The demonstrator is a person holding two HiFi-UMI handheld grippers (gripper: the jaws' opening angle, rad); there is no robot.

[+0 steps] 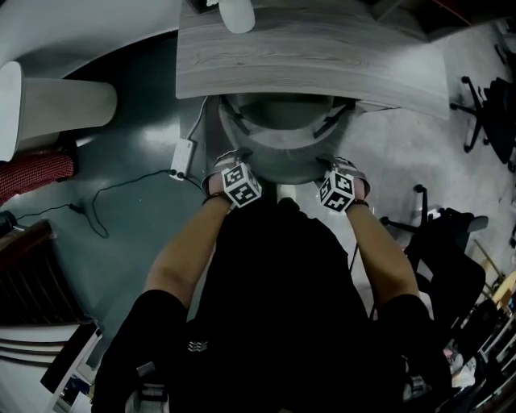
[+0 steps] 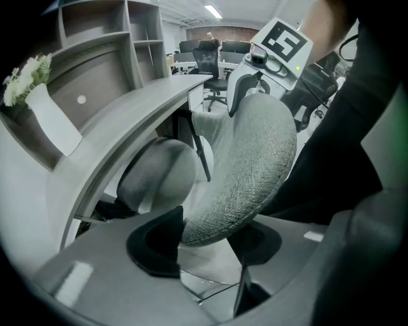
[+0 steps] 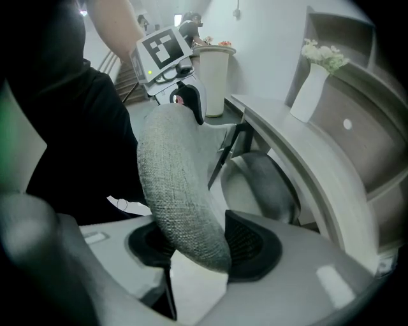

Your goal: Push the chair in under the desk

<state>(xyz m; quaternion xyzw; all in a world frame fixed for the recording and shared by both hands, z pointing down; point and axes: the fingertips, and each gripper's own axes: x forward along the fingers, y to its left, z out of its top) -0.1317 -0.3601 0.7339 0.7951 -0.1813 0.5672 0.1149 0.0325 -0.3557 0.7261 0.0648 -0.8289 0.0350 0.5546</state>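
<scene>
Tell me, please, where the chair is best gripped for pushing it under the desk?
Probably the top rim of the backrest, taken from behind and above, left gripper and right gripper near its ends: the rim is thin enough for the jaws, and the seat already faces the desk.

The desk (image 1: 322,56) hid much of the chair (image 1: 282,157), and what looked like a white vase (image 1: 236,12) got cropped by the top edge.

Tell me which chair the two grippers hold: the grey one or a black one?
The grey fabric chair at the desk: left gripper and right gripper clasp its backrest. The black chairs stand apart at the right.
</scene>
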